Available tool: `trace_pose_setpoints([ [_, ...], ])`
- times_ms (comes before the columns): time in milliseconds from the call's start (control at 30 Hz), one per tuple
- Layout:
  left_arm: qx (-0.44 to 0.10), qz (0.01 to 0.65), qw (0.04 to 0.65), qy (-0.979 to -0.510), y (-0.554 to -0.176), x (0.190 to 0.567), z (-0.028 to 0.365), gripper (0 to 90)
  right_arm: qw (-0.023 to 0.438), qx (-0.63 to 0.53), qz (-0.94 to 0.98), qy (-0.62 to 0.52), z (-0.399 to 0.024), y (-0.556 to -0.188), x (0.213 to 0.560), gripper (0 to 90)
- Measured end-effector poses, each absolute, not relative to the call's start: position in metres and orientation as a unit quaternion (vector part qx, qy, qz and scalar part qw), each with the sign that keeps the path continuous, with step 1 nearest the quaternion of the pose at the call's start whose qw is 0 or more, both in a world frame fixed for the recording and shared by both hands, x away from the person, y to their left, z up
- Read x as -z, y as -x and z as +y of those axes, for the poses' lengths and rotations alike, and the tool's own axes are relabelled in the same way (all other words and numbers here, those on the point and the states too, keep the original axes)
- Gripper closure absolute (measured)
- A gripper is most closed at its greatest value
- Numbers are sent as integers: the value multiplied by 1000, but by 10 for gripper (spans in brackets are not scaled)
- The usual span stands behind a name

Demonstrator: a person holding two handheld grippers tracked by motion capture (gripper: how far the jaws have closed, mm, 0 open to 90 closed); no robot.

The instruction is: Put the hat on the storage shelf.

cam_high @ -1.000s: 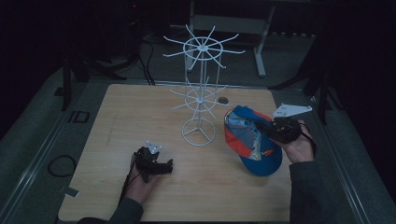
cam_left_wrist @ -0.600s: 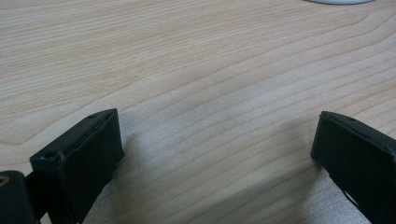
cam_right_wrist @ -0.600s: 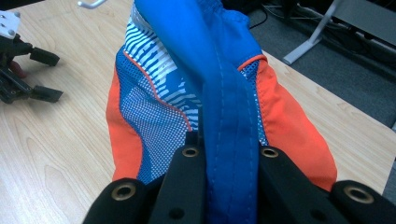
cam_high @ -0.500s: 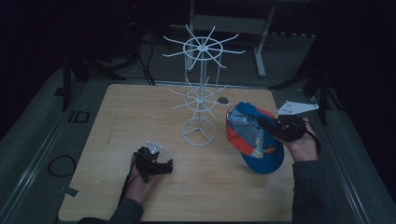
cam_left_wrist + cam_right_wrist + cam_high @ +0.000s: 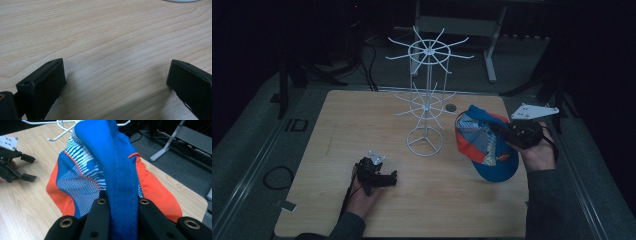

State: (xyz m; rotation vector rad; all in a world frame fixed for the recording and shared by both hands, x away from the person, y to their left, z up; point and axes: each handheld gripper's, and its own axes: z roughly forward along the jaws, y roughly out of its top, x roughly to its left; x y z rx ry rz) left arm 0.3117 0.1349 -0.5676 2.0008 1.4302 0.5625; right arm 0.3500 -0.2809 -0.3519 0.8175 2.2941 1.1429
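at table's right edge, right gripper (image 5: pixel 121 202) pinching blue-orange fabric cap (image 5: pixel 484 145), now lifted closer to white wire rack (image 5: pixel 426 100); hanging next. left gripper (image 5: pixel 115 82) spread, idle.

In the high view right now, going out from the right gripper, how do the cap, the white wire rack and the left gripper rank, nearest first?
1. Cap: clamped in the right gripper, at the table's right edge.
2. White wire rack: mid-table, left of the cap.
3. Left gripper: near-left, resting on the table.
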Motion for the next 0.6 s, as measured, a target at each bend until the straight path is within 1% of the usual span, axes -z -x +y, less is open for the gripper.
trace_pose_setpoints([
  [600, -213, 539, 304, -756, -312, 568, 135, 24, 237, -428, 824, -285, -283, -346, 331, 871],
])
